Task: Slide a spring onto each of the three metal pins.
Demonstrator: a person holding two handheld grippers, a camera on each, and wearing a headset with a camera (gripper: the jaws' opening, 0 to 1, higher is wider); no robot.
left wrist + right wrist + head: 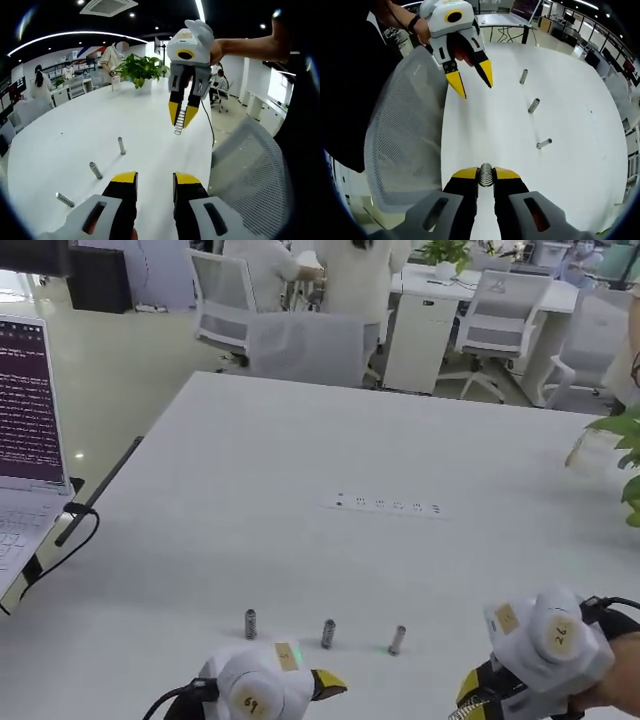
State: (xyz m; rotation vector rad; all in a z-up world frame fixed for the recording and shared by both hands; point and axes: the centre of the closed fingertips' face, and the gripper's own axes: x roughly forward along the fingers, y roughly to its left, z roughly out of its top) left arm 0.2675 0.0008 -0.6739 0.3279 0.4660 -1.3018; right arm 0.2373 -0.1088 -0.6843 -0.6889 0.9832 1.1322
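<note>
Three metal pins stand in a row on the white table (300, 460), low in the head view: the left pin (250, 623), the middle pin (328, 633) and the right pin (397, 640). The left and middle ones look ribbed, as if coils wrap them, while the right one looks plainer, though it is small and hard to read.

One spring (179, 122) is in play, pinched between the yellow tips of the right gripper (486, 172) and hanging above the table near its edge, apart from the pins. The left gripper (155, 179) has its jaws spread with nothing between them.

Around the work, one open laptop (25, 410) sits at the left edge with a black cable (70, 540) trailing from it. A socket strip (385, 505) lies mid-table, and a green plant (620, 455) is at the right edge. A grey mesh chair (405, 130) crowds the table's near edge, beside both grippers.
</note>
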